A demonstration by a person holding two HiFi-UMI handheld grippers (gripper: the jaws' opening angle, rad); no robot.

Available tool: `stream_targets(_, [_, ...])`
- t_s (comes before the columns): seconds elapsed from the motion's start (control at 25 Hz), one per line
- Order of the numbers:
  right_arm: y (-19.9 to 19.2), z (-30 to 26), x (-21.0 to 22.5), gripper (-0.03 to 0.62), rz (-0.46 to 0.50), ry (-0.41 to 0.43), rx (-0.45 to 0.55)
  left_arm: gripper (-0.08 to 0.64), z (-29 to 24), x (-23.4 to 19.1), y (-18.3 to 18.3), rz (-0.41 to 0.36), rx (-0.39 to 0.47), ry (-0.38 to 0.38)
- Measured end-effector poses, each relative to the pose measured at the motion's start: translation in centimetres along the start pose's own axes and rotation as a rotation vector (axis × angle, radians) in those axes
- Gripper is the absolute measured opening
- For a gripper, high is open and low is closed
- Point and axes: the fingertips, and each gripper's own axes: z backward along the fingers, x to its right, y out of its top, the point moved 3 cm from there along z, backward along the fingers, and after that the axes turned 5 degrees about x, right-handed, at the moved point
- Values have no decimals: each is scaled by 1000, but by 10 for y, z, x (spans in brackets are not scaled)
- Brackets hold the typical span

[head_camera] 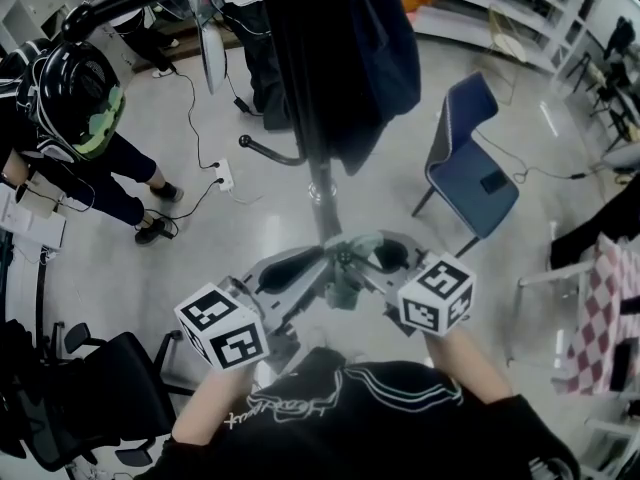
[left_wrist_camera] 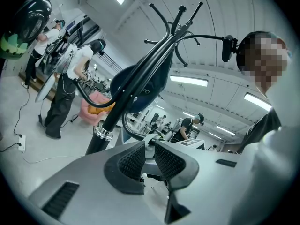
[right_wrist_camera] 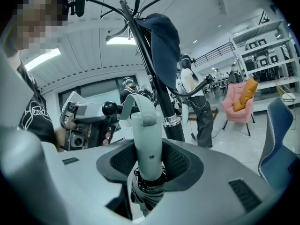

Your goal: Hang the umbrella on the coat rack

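Right gripper (right_wrist_camera: 149, 159) jaws are clamped on the umbrella (right_wrist_camera: 147, 191) at its pale handle (right_wrist_camera: 149, 135), with a pad pressing on each side. Left gripper (left_wrist_camera: 149, 146) jaws are drawn almost together and seem to pinch the strap (right_wrist_camera: 139, 108) at their tips. The umbrella stands upright just in front of the rack (right_wrist_camera: 157, 86), low against its pole and well below the hooks (left_wrist_camera: 176, 18).

I judge it light and easy to lift. The handle is stiff, smooth plastic and a sound place to hold, though it could slide in the pads if tilted. The folded cloth under it is soft and gives no purchase. The strap is limp and will likely sag shut, so it probably needs holding open to go over a hook.

The right gripper view alone shows the handle, the strap loop and the grip. The left gripper view shows the hooks fanning from the rack's top, several of them bare. The head view shows both grippers meeting close before the pole, with a dark coat (head_camera: 340, 58) hanging on the rack above them.
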Motion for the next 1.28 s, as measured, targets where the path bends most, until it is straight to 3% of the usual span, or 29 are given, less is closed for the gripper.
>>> stream_targets(0.24, [-14, -13, 18, 163, -38, -22, -21, 58, -2, -12, -2, 26, -13, 16])
stream_targets(0.48, [-54, -28, 41, 166, -51, -69, -118, 58, 1, -17, -5, 36, -11, 33])
stream_targets(0.72, [-81, -49, 38, 181, 3, -39, -169, 58, 11, -24, -11, 54, -2, 73])
stream_targets(1.16, [-89, -47, 36, 221, -247, 79, -77, 58, 32, -27, -22, 78, 27, 151])
stream_targets(1.28, [-83, -29, 34, 224, -249, 94, -65, 58, 34, -21, -29, 83, 24, 161])
